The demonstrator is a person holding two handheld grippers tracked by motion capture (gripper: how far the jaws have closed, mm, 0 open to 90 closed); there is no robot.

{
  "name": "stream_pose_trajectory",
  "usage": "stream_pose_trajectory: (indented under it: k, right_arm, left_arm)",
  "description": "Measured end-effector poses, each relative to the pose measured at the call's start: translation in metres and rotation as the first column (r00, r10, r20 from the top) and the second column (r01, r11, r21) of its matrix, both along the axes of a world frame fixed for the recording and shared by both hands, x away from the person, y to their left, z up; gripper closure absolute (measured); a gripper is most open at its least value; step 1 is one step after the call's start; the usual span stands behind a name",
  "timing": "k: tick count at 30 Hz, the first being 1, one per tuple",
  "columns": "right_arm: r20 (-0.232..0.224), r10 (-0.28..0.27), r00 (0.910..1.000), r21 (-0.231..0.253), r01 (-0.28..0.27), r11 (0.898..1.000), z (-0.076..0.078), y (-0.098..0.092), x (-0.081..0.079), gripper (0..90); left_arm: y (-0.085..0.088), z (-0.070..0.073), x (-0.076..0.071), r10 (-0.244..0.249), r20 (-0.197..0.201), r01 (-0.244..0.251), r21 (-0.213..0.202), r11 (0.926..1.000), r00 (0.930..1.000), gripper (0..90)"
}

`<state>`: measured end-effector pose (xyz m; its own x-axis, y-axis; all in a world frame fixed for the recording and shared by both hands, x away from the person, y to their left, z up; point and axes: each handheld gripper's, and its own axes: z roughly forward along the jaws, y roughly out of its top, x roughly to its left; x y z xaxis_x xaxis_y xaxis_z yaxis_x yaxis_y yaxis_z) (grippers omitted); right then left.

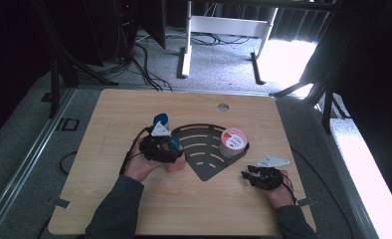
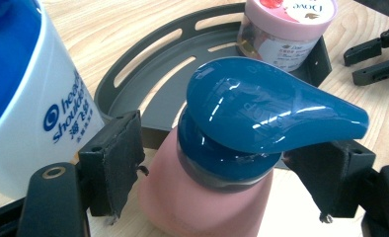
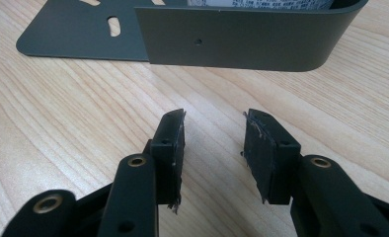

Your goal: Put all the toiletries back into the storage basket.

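Pump bottle (image 2: 207,197) between the left claw (image 2: 217,168) pads, ready for shelf loading.

Standing on tabletop (image 1: 109,119) at corner rack's (image 1: 204,149) nine o'clock; pads flanking the neck, apparently not yet pinching. Right claw (image 3: 214,148) spread, empty, at rack's four o'clock. Next, likely: squeeze, lift, place beside the jar (image 1: 233,141).

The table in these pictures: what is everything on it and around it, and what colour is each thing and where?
Pump bottle: one, pink with a dark blue pump, left of the rack, between the left tongs' pads.
Shampoo bottle: one, white with a blue cap, just behind the pump bottle.
Rack: one, dark grey, fan-shaped and slotted, at the table's middle.
Jar: one, pink lid, in the rack's right corner.
Table: one, light wood.
Cables: several, black, on the grey floor beyond.
Left tongs: black, either side of the pump bottle.
Right tongs: black, open, holding nothing, near the rack's wall.
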<state>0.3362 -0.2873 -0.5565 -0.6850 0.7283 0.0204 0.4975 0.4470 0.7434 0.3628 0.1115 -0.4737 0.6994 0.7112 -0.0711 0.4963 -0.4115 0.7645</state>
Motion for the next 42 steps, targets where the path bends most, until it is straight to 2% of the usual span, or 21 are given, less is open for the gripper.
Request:
stream_pose_trajectory:
  k: [2, 6, 12, 23, 26, 32, 42]
  right_arm:
    - [0.000, 0.000, 1.0000, 0.000, 0.000, 1.000, 0.000, 0.000, 0.000, 59.2]
    - [0.000, 0.000, 1.0000, 0.000, 0.000, 1.000, 0.000, 0.000, 0.000, 59.1]
    - [0.001, 0.002, 1.0000, 0.001, -0.002, 1.000, 0.000, 0.000, 0.000, 58.9]
    - [0.000, -0.001, 1.0000, 0.001, 0.001, 1.000, 0.000, -0.001, 0.000, 58.7]
    - [0.000, -0.001, 1.0000, 0.003, 0.001, 1.000, 0.000, -0.001, 0.000, 58.7]
    - [-0.001, -0.001, 1.0000, 0.005, 0.001, 1.000, 0.000, -0.002, 0.000, 58.6]
    - [-0.003, -0.002, 1.0000, 0.007, 0.002, 1.000, 0.000, -0.002, 0.001, 58.6]
  left_arm:
    - [0.000, 0.000, 0.000, -0.007, 0.002, 0.007, -0.001, 1.0000, 1.0000, 26.0]
    - [0.000, 0.001, 0.000, -0.018, 0.020, 0.018, -0.007, 0.9998, 0.9996, 39.0]
    - [0.001, 0.005, 0.001, -0.031, 0.031, 0.031, -0.020, 0.9993, 0.9990, 47.3]
    - [0.001, 0.006, 0.001, -0.045, 0.042, 0.046, -0.013, 0.9989, 0.9981, 50.1]
    - [0.000, 0.007, -0.001, -0.042, 0.057, 0.042, 0.000, 0.9991, 0.9975, 51.5]
    - [-0.001, 0.009, -0.002, -0.042, 0.062, 0.041, 0.017, 0.9990, 0.9972, 52.4]
    - [0.001, 0.011, -0.003, -0.038, 0.045, 0.036, 0.027, 0.9990, 0.9983, 52.6]
